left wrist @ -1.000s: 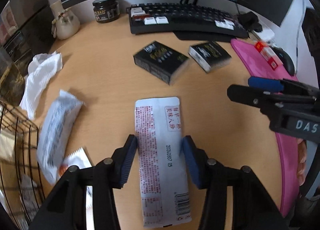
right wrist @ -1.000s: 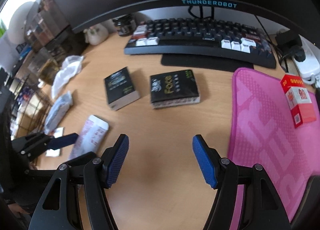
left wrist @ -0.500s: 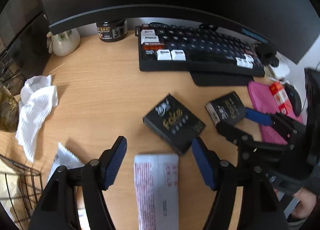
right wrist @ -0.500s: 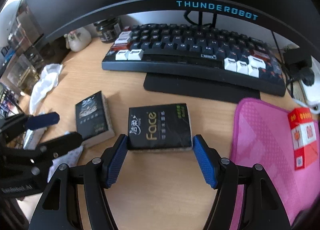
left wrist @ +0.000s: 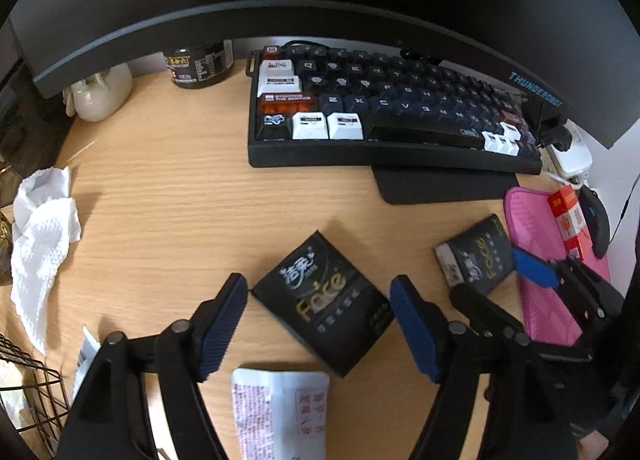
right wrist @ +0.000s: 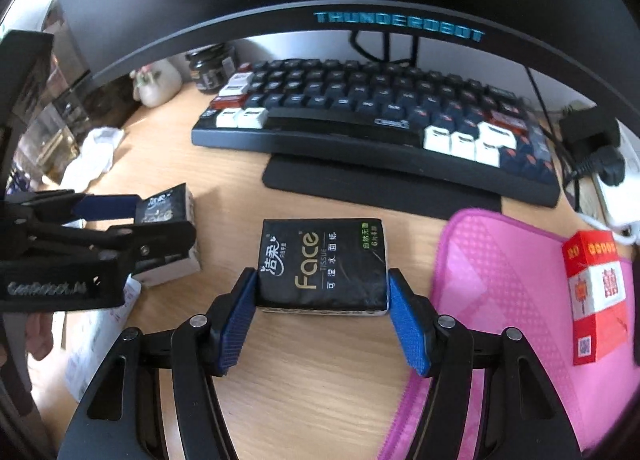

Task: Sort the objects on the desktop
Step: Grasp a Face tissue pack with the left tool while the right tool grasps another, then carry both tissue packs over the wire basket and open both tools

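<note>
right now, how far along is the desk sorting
Done: nothing looks clearly sorted yet. In hand: the right tool is closing on one black tissue pack, pads against its sides, pack on the desk; the left tool is opening around a second black pack, not touching. Left: both packs, the white sachet, the crumpled tissue and the red box on the pink mat.

Desk (right wrist: 328, 380): pale wood-grain, matt; tissue packs (right wrist: 322, 266): glossy black plastic film; gripper pads (right wrist: 236, 324): ribbed blue rubber-like; mat (right wrist: 500, 300): pink, textured weave; sachet (left wrist: 280, 416): white, smooth; basket (left wrist: 36, 388): dark wire.
</note>
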`<move>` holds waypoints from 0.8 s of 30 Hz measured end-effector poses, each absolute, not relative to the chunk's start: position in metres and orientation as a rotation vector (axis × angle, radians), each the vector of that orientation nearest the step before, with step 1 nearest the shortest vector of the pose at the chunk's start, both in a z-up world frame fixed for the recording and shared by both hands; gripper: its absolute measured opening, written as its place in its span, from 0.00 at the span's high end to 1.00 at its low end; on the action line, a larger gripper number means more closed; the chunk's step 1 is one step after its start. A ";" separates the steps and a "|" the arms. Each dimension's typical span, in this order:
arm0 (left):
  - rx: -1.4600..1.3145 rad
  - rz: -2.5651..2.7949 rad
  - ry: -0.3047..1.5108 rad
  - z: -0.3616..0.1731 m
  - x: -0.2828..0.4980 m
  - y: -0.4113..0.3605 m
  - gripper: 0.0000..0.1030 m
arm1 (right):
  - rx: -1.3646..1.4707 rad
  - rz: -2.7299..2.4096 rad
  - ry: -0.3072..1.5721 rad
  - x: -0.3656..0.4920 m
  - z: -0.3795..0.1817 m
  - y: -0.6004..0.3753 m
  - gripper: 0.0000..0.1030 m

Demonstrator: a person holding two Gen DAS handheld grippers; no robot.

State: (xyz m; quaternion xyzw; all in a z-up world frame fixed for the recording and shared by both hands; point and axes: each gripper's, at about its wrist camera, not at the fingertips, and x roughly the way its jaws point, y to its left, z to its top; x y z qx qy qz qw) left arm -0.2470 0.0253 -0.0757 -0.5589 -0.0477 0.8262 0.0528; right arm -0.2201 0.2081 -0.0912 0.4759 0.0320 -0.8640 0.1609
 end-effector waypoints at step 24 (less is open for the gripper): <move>-1.536 2.561 -0.032 -0.040 -0.209 0.026 0.41 | 1.305 -2.487 0.054 -0.189 -0.065 0.213 0.38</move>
